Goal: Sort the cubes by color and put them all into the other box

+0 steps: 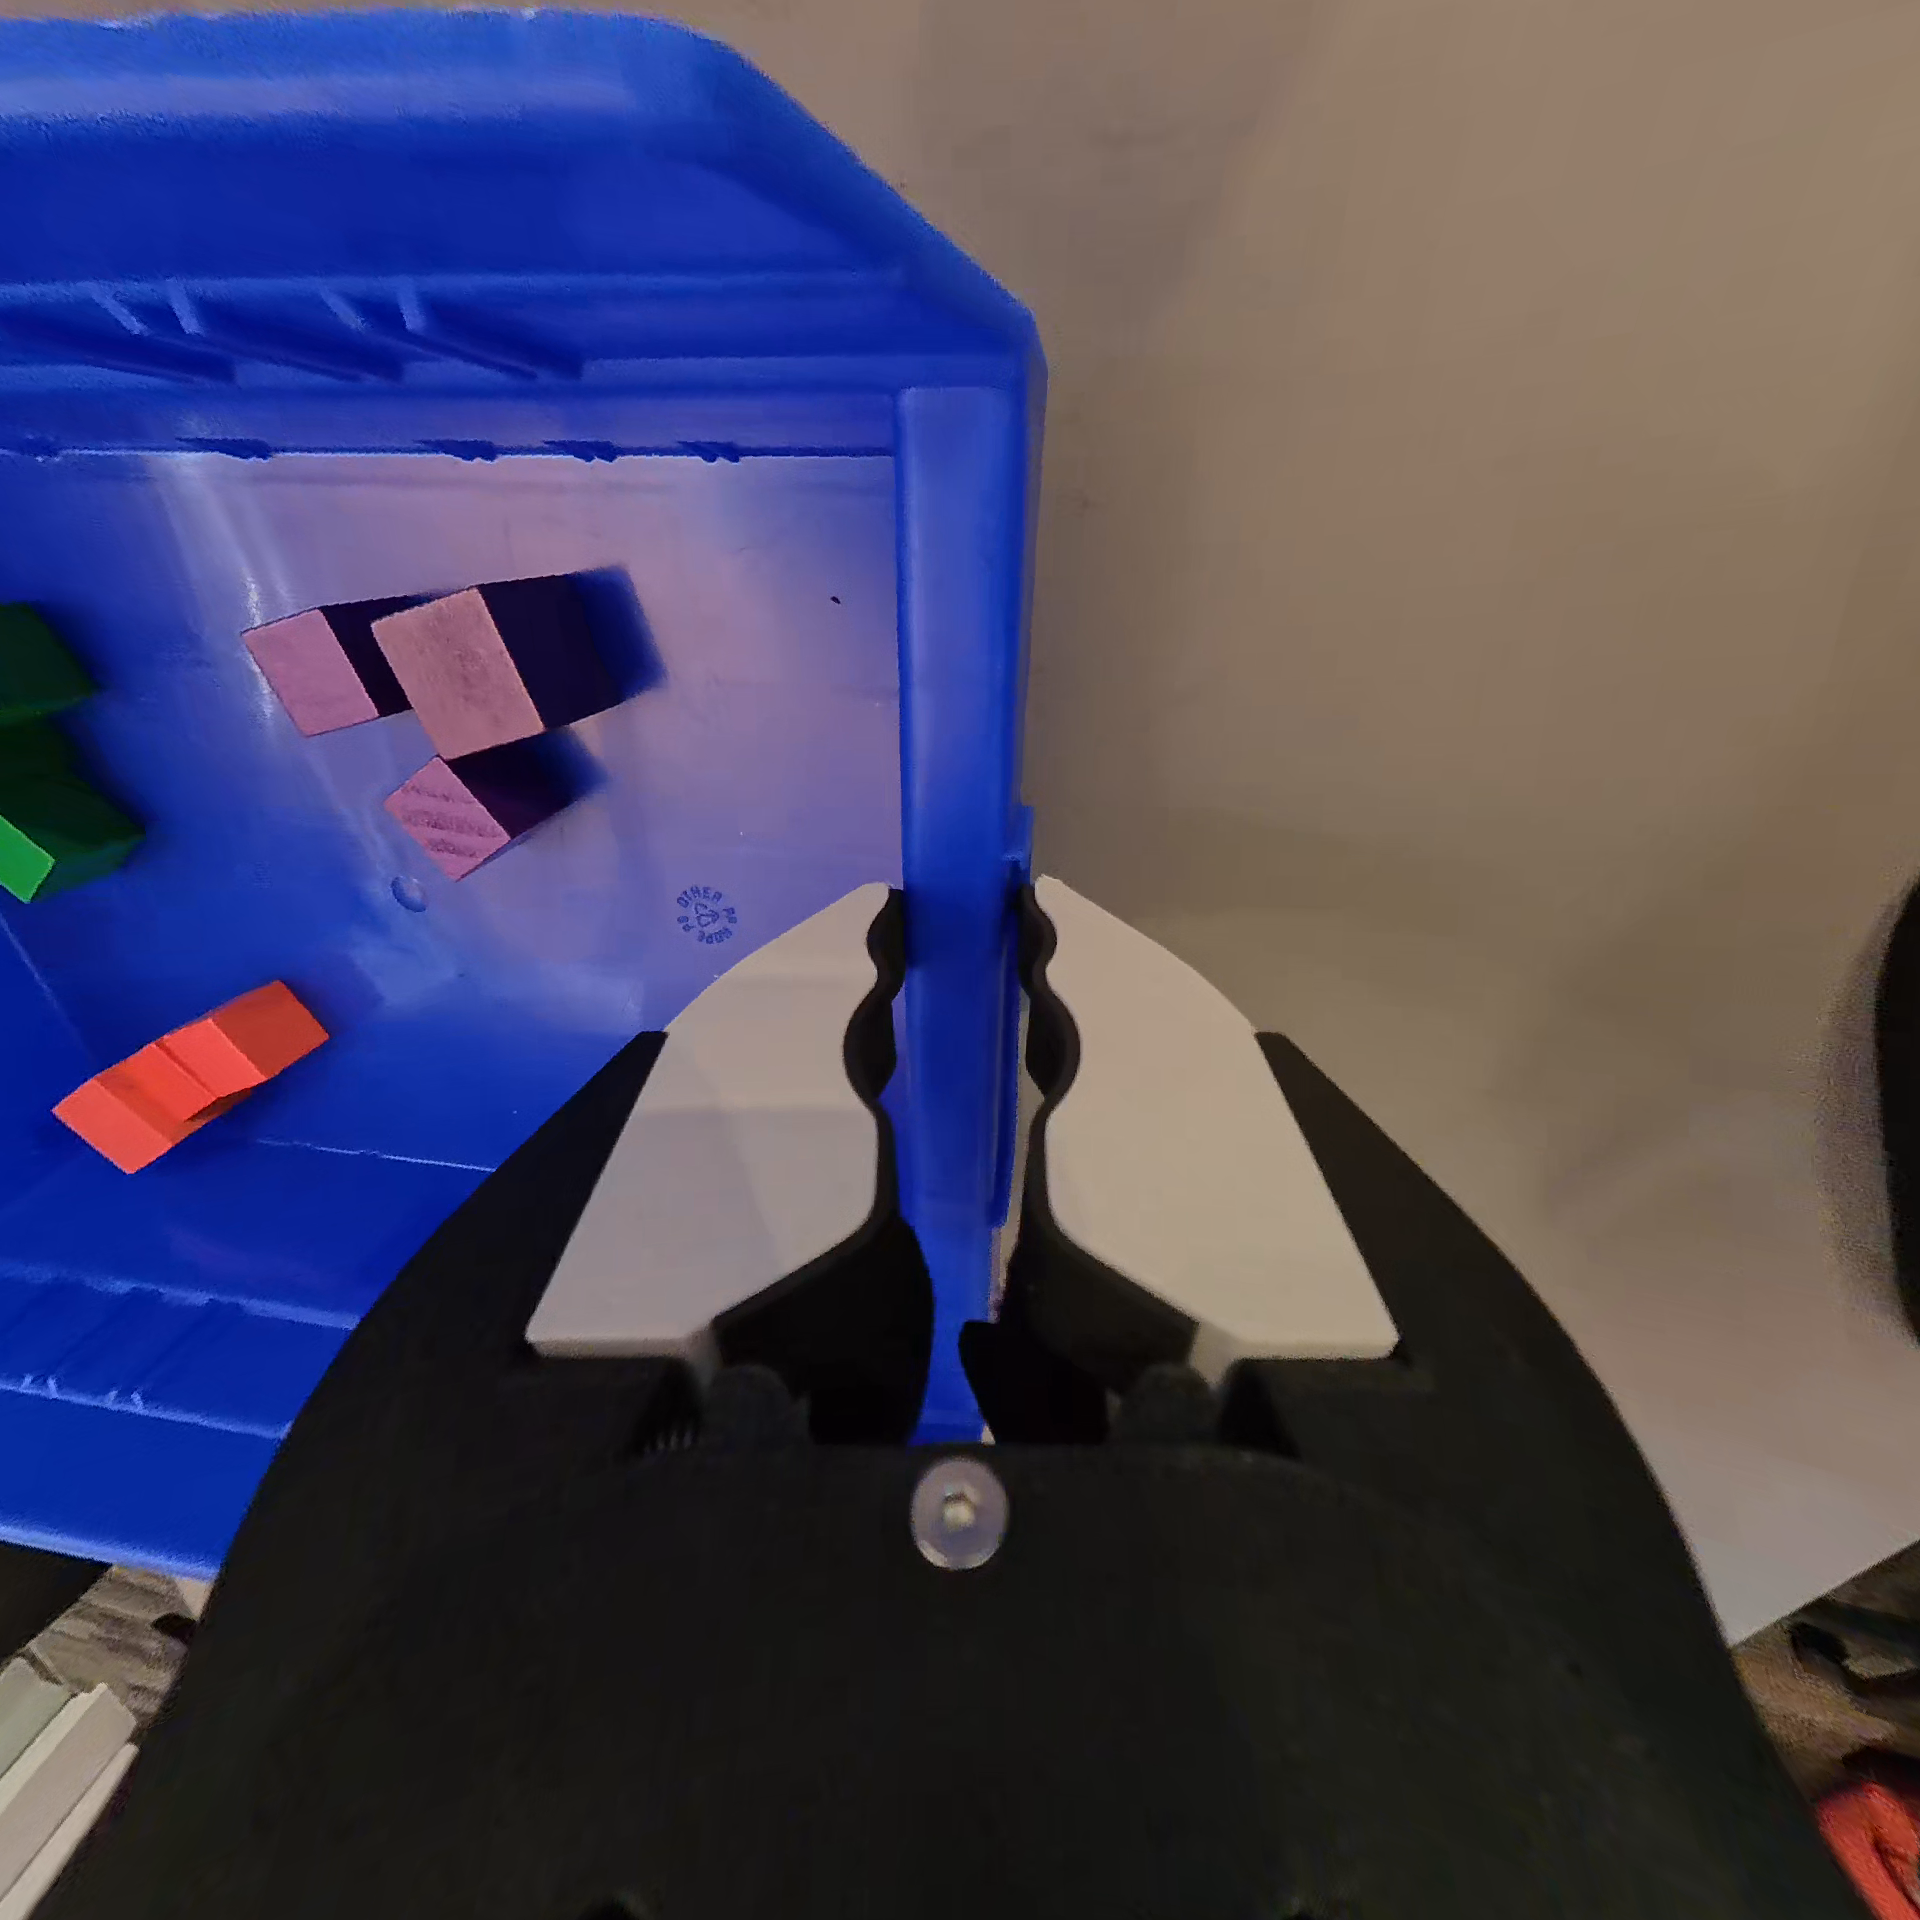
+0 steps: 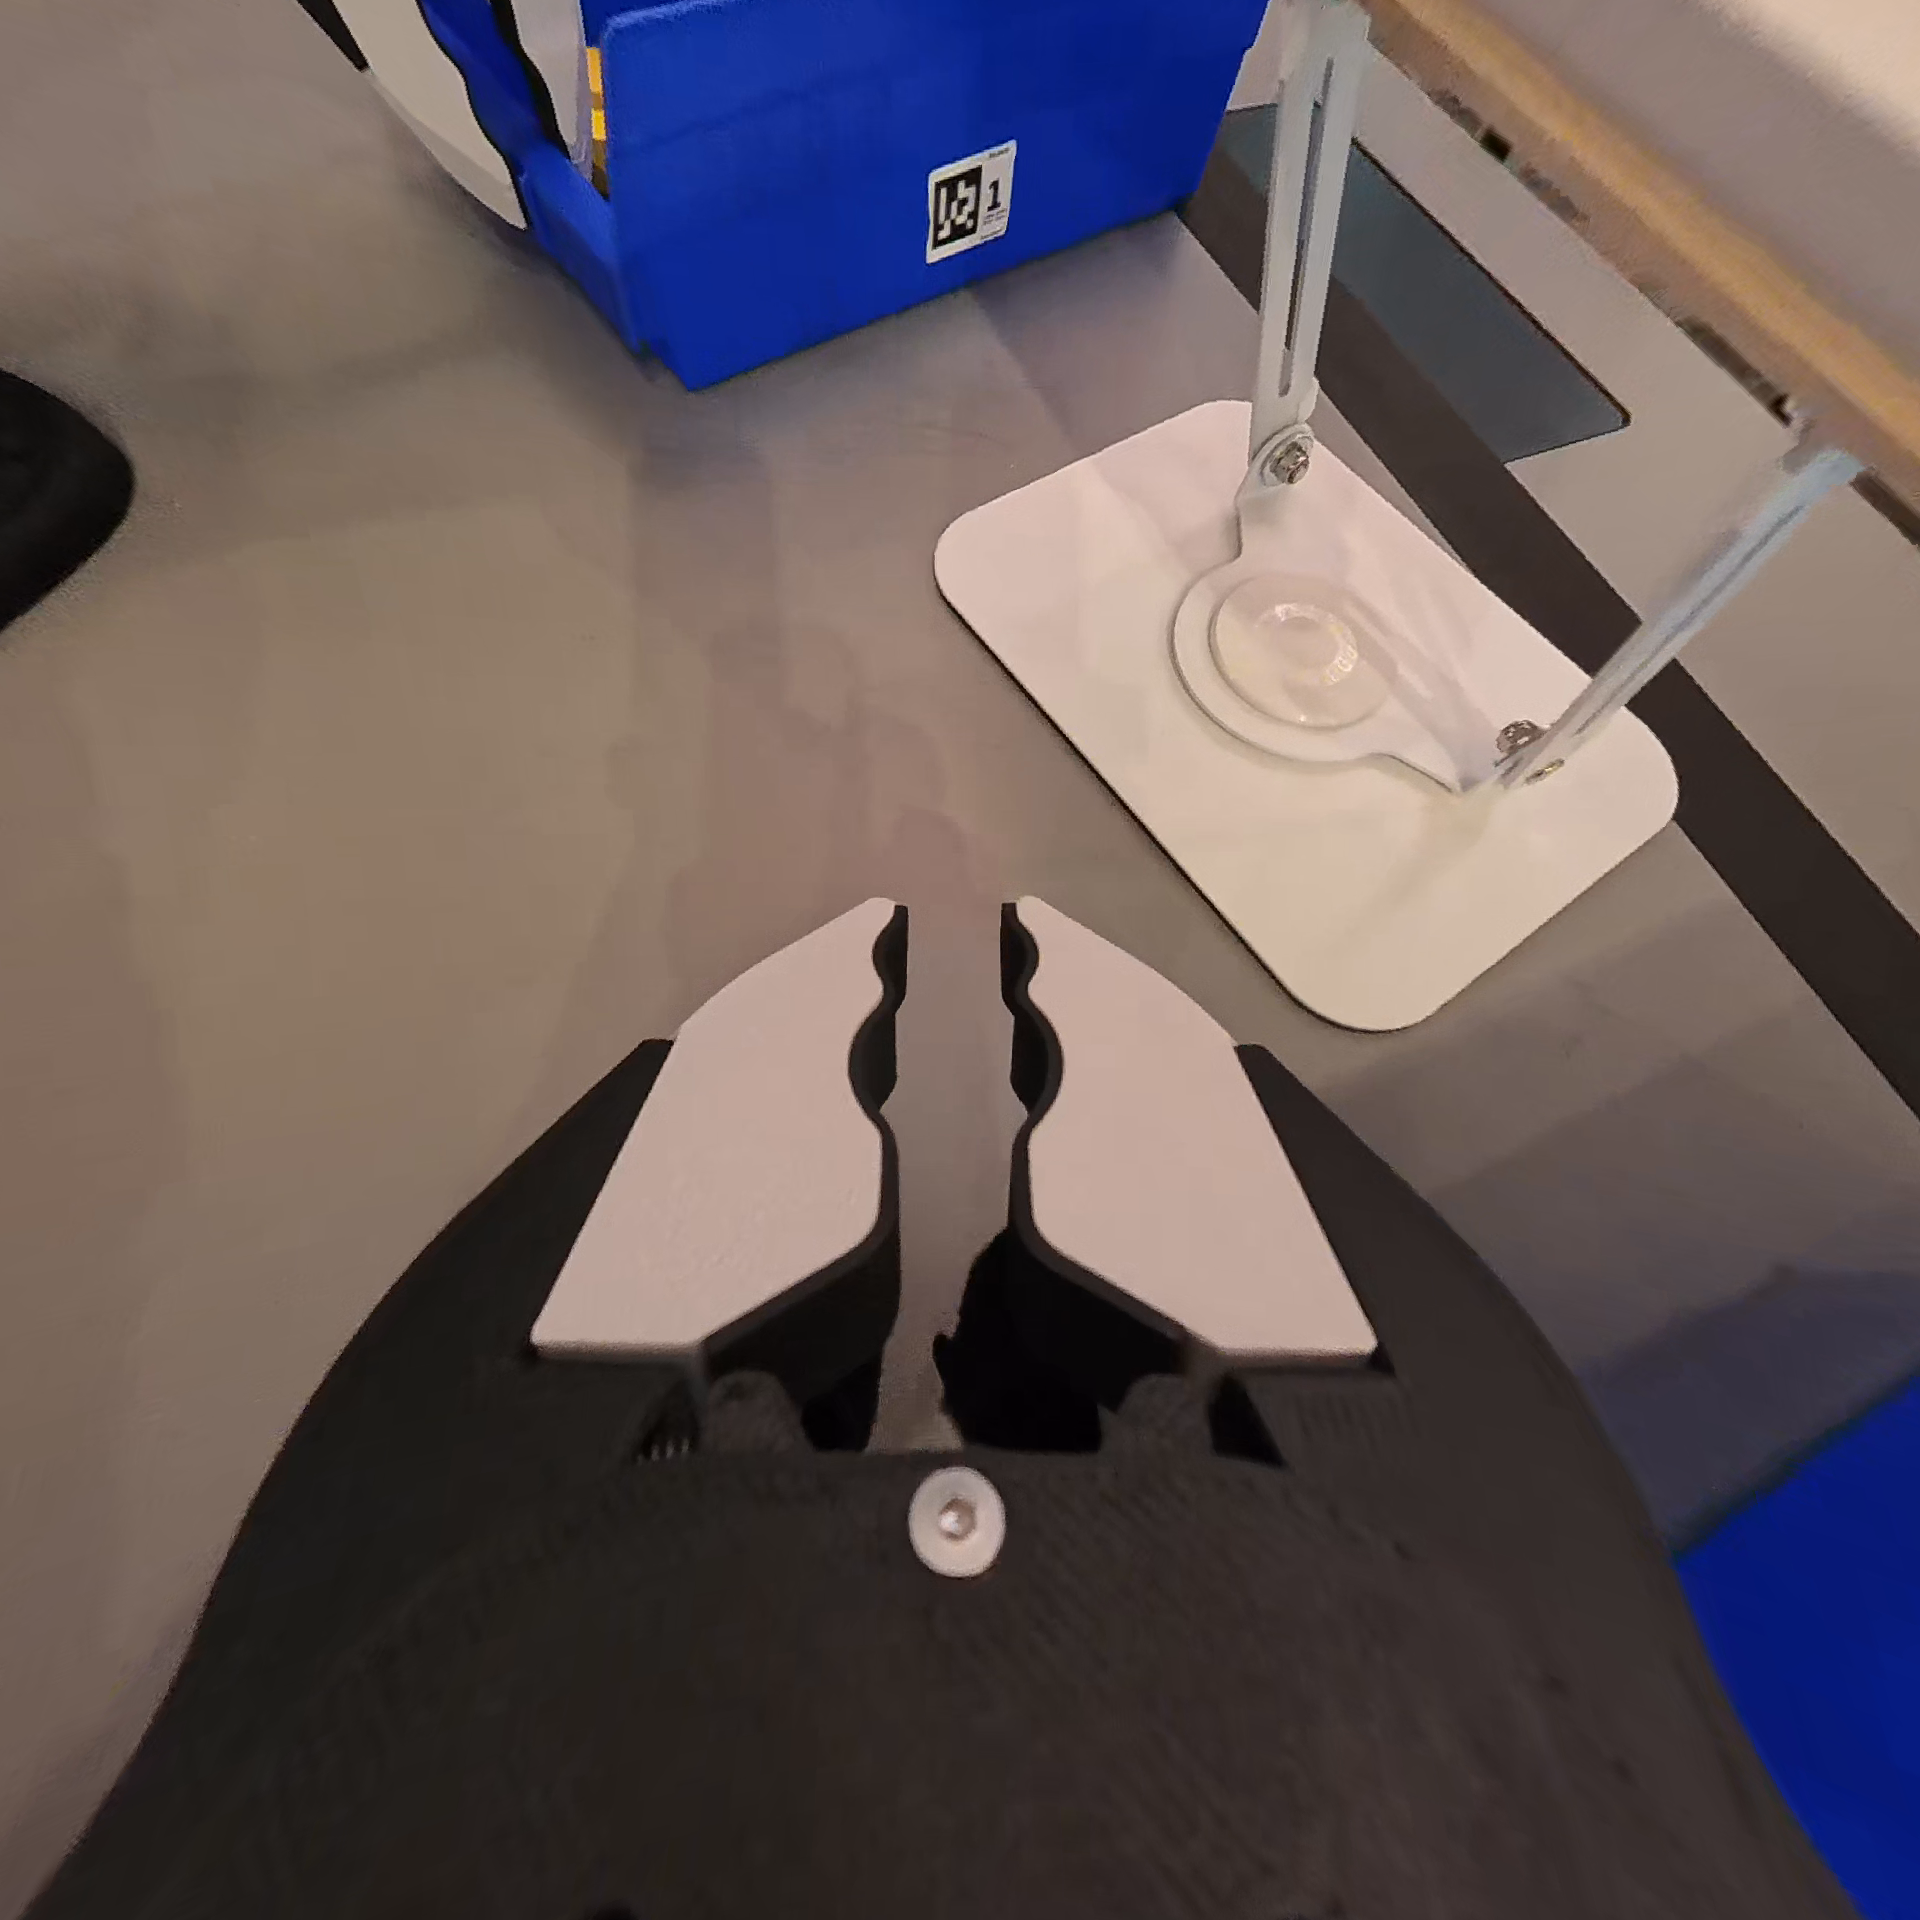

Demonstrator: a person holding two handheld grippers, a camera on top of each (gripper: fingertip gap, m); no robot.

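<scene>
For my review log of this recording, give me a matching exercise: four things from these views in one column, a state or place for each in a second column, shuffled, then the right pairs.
Things:
1. left tool
2. right tool
3. red cubes
4. white stand base

States or places:
A. lying on the floor of the blue box
B. resting flat on the grey table
C. clamped on the blue box's wall
D. nothing between its fingers, held over the table

Pairs: 1-C, 2-D, 3-A, 4-B
</scene>
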